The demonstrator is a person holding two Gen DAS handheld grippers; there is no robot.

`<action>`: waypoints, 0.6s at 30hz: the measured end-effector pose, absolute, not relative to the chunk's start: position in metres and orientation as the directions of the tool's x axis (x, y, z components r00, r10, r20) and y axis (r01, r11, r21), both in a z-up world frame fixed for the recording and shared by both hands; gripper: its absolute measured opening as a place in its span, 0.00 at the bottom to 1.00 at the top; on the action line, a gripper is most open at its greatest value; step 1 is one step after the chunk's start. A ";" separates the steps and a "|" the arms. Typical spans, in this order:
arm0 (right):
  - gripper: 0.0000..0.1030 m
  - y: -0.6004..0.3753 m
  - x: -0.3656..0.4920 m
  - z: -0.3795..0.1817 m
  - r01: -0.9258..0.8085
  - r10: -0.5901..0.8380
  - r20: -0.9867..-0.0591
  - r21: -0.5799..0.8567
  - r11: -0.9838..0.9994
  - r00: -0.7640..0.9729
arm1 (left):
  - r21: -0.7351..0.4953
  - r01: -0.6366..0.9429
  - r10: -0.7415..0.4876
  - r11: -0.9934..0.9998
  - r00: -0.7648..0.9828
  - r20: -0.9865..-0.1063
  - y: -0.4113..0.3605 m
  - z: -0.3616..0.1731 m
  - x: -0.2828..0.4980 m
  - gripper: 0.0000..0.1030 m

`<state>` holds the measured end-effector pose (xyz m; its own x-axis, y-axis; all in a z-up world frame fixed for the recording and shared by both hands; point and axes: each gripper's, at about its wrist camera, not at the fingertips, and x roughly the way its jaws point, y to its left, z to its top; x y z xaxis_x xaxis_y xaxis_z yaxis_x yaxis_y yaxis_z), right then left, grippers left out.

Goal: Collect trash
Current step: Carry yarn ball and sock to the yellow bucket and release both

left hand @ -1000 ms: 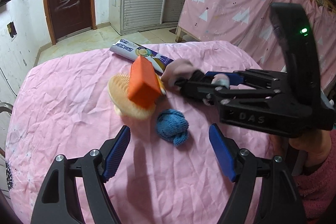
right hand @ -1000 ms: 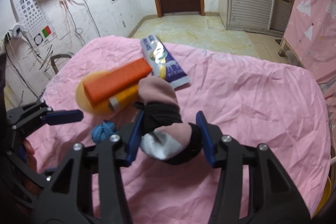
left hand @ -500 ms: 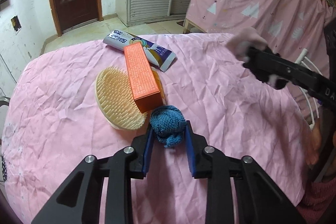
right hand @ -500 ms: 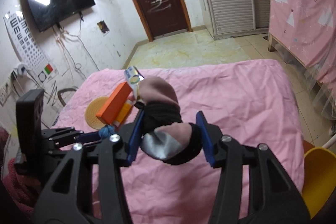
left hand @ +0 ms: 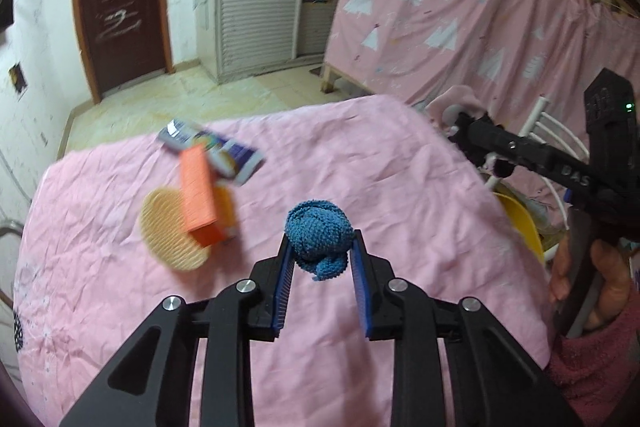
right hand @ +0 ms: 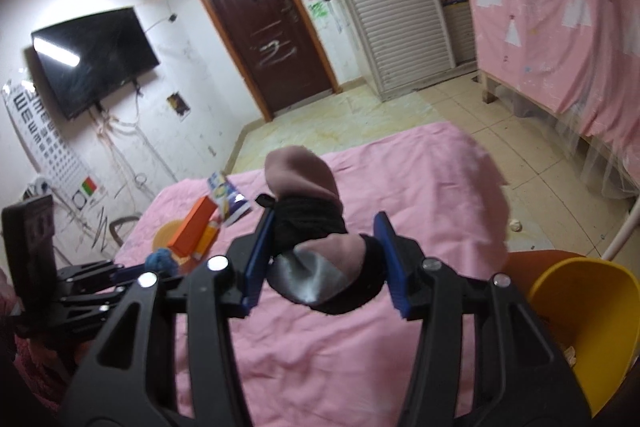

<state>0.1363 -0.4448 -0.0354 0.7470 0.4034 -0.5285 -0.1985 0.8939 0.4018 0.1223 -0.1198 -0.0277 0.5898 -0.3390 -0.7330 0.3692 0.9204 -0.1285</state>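
Observation:
My left gripper [left hand: 320, 259] is shut on a blue knitted ball [left hand: 318, 237] and holds it above the pink table [left hand: 380, 187]. My right gripper [right hand: 324, 247] is shut on a pink, black and grey sock bundle [right hand: 316, 227], lifted off the table near its right edge; it also shows in the left wrist view [left hand: 460, 107]. A yellow bin [right hand: 580, 315] stands beside the table at the right, below the right gripper; its rim shows in the left wrist view [left hand: 520, 223].
On the table lie an orange box [left hand: 198, 195], a round yellow brush [left hand: 168, 235] and a blue-white toothpaste box [left hand: 216, 151]. A white rack [left hand: 536, 131] and a pink curtain [left hand: 480, 7] stand to the right.
My left gripper closed on the blue ball and lifted it off the table. My right gripper carried the sock bundle right toward the yellow bin.

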 end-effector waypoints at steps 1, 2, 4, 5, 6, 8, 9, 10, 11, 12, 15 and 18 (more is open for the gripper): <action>0.47 -0.452 0.134 -0.035 -0.185 0.391 -0.524 0.402 0.897 0.756 | -0.128 0.380 -0.347 0.916 0.590 -0.729 -0.124 -0.027 0.123 0.17; 0.47 -0.462 0.129 -0.035 -0.165 0.373 -0.519 0.403 0.900 0.769 | -0.127 0.393 -0.356 0.911 0.590 -0.725 -0.131 -0.025 0.123 0.17; 0.48 -0.481 0.122 -0.035 -0.131 0.344 -0.511 0.407 0.904 0.788 | -0.124 0.431 -0.382 0.894 0.586 -0.714 -0.152 -0.020 0.120 0.17; 0.48 -0.490 0.120 -0.035 -0.115 0.331 -0.510 0.409 0.905 0.794 | -0.119 0.452 -0.394 0.884 0.584 -0.709 -0.164 -0.018 0.118 0.17; 0.48 -0.501 0.116 -0.036 -0.094 0.313 -0.509 0.410 0.907 0.802 | -0.114 0.464 -0.400 0.878 0.584 -0.706 -0.171 -0.017 0.117 0.17; 0.48 -0.520 0.107 -0.040 -0.054 0.282 -0.511 0.414 0.908 0.812 | -0.101 0.497 -0.415 0.862 0.577 -0.704 -0.191 -0.016 0.114 0.17; 0.48 -0.530 0.103 -0.043 -0.033 0.266 -0.514 0.418 0.908 0.816 | -0.097 0.514 -0.424 0.852 0.570 -0.704 -0.202 -0.015 0.113 0.17; 0.48 -0.540 0.098 -0.045 -0.013 0.251 -0.517 0.420 0.907 0.818 | -0.094 0.529 -0.432 0.843 0.564 -0.703 -0.213 -0.016 0.112 0.17; 0.48 -0.547 0.095 -0.047 0.003 0.239 -0.521 0.421 0.907 0.820 | -0.092 0.545 -0.441 0.833 0.557 -0.704 -0.224 -0.015 0.112 0.17; 0.48 -0.557 0.090 -0.050 0.025 0.222 -0.524 0.424 0.905 0.822 | -0.091 0.555 -0.447 0.827 0.552 -0.704 -0.232 -0.016 0.111 0.17; 0.49 -0.581 0.079 -0.056 0.068 0.190 -0.528 0.430 0.900 0.827 | -0.090 0.590 -0.468 0.803 0.529 -0.708 -0.260 -0.018 0.110 0.17; 0.49 -0.599 0.068 -0.062 0.105 0.162 -0.531 0.437 0.893 0.832 | -0.090 0.618 -0.483 0.781 0.506 -0.715 -0.287 -0.022 0.109 0.17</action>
<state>0.0678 -0.5985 -0.0624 0.8316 0.1617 -0.5312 0.1053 0.8934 0.4367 0.1085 -0.2871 -0.0225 0.5059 -0.4830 -0.7147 0.6179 0.7810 -0.0905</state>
